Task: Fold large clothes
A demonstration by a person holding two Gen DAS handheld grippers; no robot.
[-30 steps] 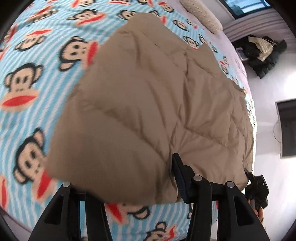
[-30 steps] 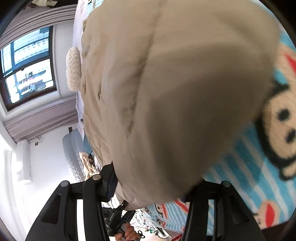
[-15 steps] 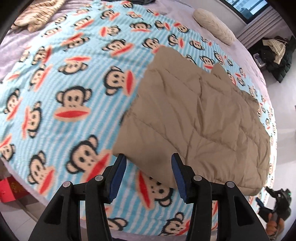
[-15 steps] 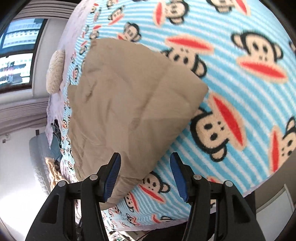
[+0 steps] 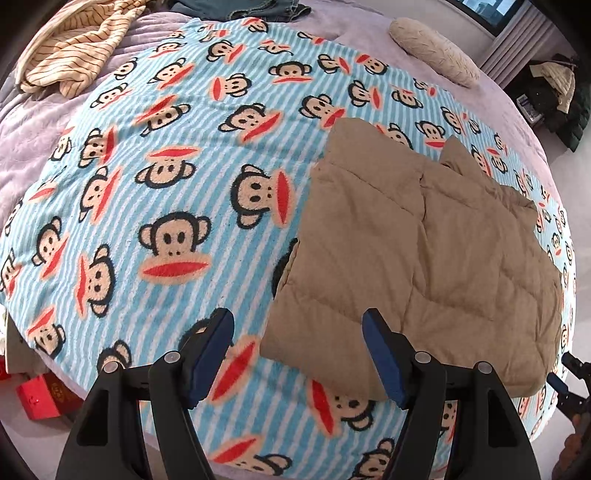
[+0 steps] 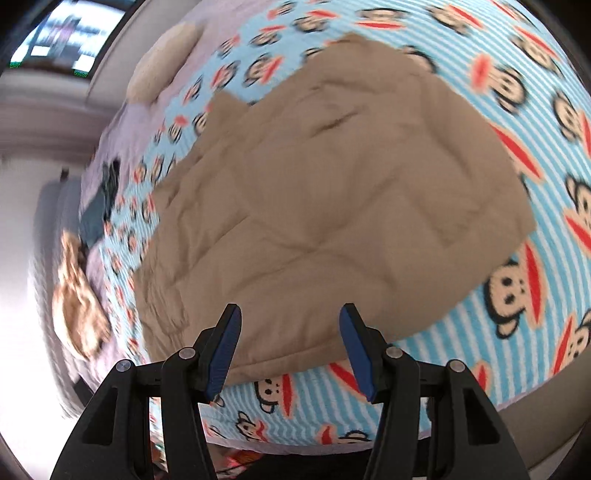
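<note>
My left fingers (image 5: 297,354) and right fingers (image 6: 290,349) both stand apart and empty above the near edge of the bed. The tan quilted garment (image 5: 424,251) lies folded on the monkey blanket (image 5: 166,184), toward 3 o'clock from my left. It looks puffy; I judge a shallow pinch could catch one layer and spring the fold open.

Both views are bright with even daylight. The left wrist picture is sharp; a window (image 5: 491,11) lies far ahead to the right. The right wrist picture is motion-blurred, worst at its washed-out left edge. Fisheye bending curves the blanket (image 5: 184,147) and darkens the corners.
</note>
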